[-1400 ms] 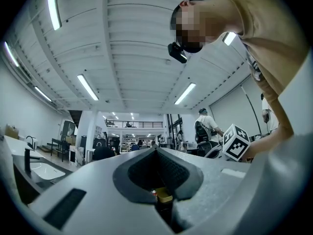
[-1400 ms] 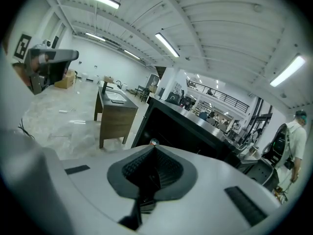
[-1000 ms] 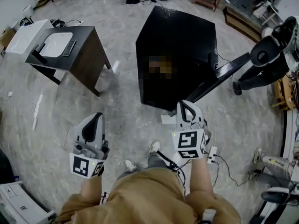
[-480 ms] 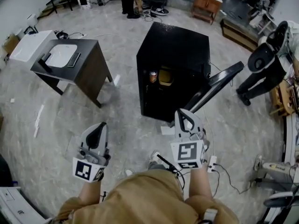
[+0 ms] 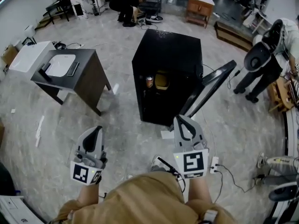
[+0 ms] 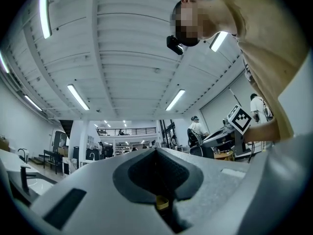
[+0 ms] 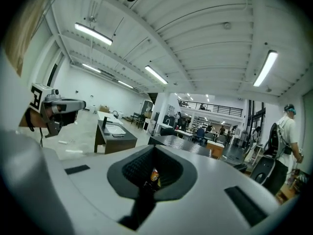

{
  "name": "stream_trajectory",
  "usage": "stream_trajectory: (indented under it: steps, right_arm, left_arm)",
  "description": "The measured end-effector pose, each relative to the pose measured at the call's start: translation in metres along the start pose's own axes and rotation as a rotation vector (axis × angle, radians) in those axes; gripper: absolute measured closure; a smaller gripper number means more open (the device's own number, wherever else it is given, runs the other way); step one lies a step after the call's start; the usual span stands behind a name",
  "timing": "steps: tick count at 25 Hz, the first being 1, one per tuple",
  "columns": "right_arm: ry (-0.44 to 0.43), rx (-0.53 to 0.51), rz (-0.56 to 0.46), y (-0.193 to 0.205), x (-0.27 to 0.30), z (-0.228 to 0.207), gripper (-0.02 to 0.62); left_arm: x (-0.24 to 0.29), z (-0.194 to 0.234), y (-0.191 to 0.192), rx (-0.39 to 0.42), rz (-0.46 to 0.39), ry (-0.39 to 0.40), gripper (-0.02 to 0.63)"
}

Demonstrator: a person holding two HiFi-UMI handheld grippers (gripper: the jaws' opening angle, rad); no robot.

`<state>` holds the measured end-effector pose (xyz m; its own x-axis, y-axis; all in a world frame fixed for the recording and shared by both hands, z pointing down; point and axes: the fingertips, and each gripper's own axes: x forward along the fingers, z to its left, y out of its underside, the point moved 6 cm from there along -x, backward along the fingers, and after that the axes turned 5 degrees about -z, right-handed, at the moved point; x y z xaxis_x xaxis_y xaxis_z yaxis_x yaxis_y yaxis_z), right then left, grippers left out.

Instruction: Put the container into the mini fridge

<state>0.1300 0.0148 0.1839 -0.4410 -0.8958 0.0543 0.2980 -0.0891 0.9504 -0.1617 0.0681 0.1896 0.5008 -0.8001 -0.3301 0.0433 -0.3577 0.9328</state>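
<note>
1. Since the mini fridge has its door swung wide to the right, the head view looks straight onto the upper shelf. The yellow container sits there, just beside an orange can on its left. The container is in, so I judge placement done. Shutting the door looks like what's left.
2. Same view: the left gripper and right gripper are held out in front of the person, well short of the fridge. Both have jaws pressed together with nothing in them. The right one shows just below the door's near edge, plausibly staged to push it closed. The dark table with a white basin stands off to the left, not involved.
3. Left gripper view: left gripper has its jaws closed tip to tip and is empty. The camera tilts up at the ceiling lights. A small yellow bit sits low in the notch; can't tell what it is. The right gripper's marker cube shows at right.
4. Right gripper view: right gripper has its jaws fully together, gripping nothing. The orange can peeks through the notch far beyond, so this gripper aims at the fridge interior.
5. Writing: only the black-and-white square markers on the cubes. The can's label is too small to read, and no brand is visible on the fridge.
</note>
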Motion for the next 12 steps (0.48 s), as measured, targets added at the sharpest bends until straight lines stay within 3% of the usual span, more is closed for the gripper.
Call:
stream_trajectory:
  steps: [12]
  right_arm:
    - [0.075, 0.135, -0.106, -0.021, -0.042, -0.010, 0.594]
  left_arm:
    - [-0.013, -0.005, -0.012, -0.018, -0.010, 0.017, 0.604]
